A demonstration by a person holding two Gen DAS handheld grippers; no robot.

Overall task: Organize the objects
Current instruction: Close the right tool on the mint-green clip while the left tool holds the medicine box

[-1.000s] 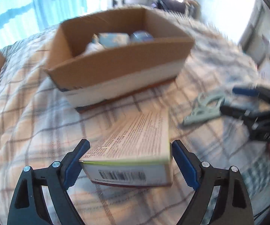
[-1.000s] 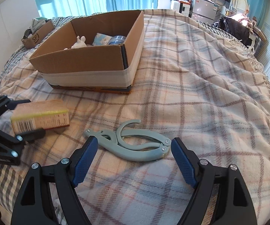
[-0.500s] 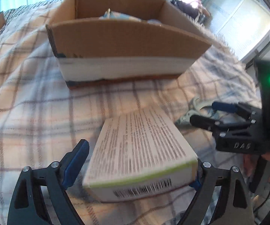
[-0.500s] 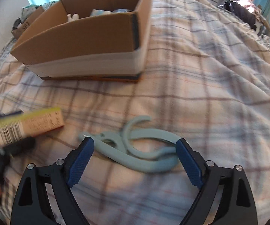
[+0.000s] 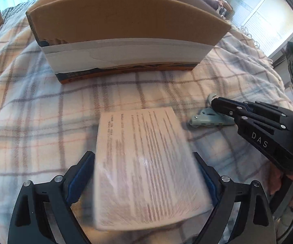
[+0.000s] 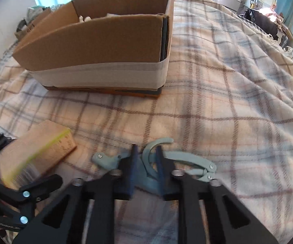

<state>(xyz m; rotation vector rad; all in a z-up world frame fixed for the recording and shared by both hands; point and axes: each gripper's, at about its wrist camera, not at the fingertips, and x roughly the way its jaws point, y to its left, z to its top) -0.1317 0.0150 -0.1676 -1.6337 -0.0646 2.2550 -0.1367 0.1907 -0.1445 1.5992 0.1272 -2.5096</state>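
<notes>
Right tongs (image 6: 145, 162) clamp the grey hanger (image 6: 187, 160); left tongs (image 5: 144, 174) straddle the printed box (image 5: 146, 168), grip unclear.

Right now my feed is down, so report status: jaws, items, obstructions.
Right gripper jaws just closed on the grey hanger. Left gripper straddles the printed box. Cardboard box ahead, path clear.

We see a bed covered by a plaid blanket (image 6: 217, 93) in cream, grey and pale orange. A large open cardboard box (image 6: 97, 46) with a white band around its lower part sits directly on it, on the far left. Nearer to us, a printed carton (image 5: 146, 162) lies flat on the blanket at the near left. Just to its right lies a grey-green folding hanger (image 6: 187, 160), its hook pointing towards the box.
</notes>
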